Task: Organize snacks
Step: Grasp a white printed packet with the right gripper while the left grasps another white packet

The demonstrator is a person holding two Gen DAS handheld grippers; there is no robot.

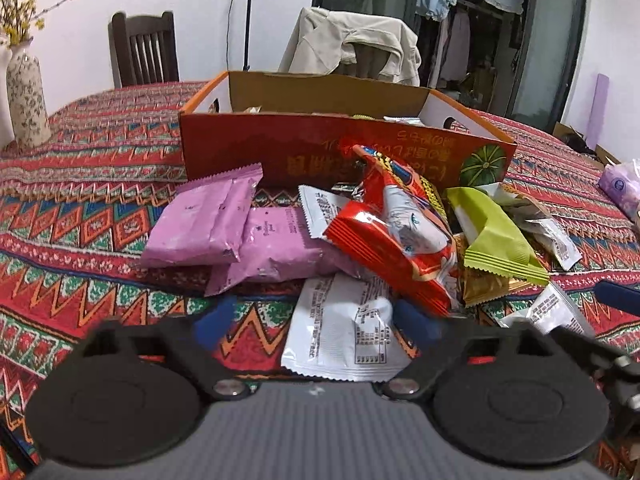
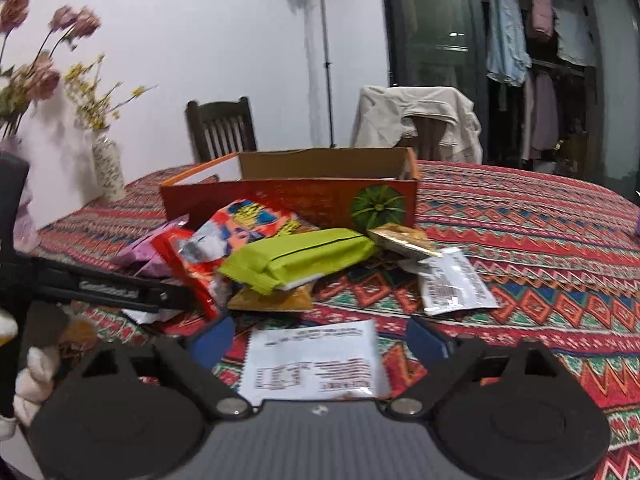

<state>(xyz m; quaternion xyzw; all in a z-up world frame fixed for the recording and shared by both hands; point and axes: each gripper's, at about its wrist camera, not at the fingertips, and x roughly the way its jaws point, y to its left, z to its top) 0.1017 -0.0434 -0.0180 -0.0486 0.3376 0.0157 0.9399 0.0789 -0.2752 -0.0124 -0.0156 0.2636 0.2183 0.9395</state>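
A: Left view first. What to see there?

B: Left gripper (image 1: 320, 320) low over the striped cloth (image 1: 80, 220). Jaws apart, not squeezing anything. White packet (image 1: 340, 344) lying flat between the fingers, close to the right one, with a gap on the other side.

A: And the other snacks?

B: In a heap just past it. Two pink packets (image 1: 200, 228), a red packet (image 1: 392, 240) on top, a green packet (image 1: 496, 240) beside. Orange box (image 1: 320, 152) right behind the heap, open on top, a few snacks already inside.

A: How to grab well?

B: Go lower. Get a finger on each edge of the white packet, then squeeze softly. Watch the red packet near the right finger. No pinching two at once.

A: Now the right view.

B: Right gripper (image 2: 320, 340) with jaws wide apart, holding nothing. Printed packet (image 2: 312, 360) flat on the cloth between the fingers, with room on both sides.

A: Best way there?

B: Same again. Down flat, close slowly, lift straight up. Then over the wall of the orange box and let go. Better one gripper at a time, probably, so no bumping.
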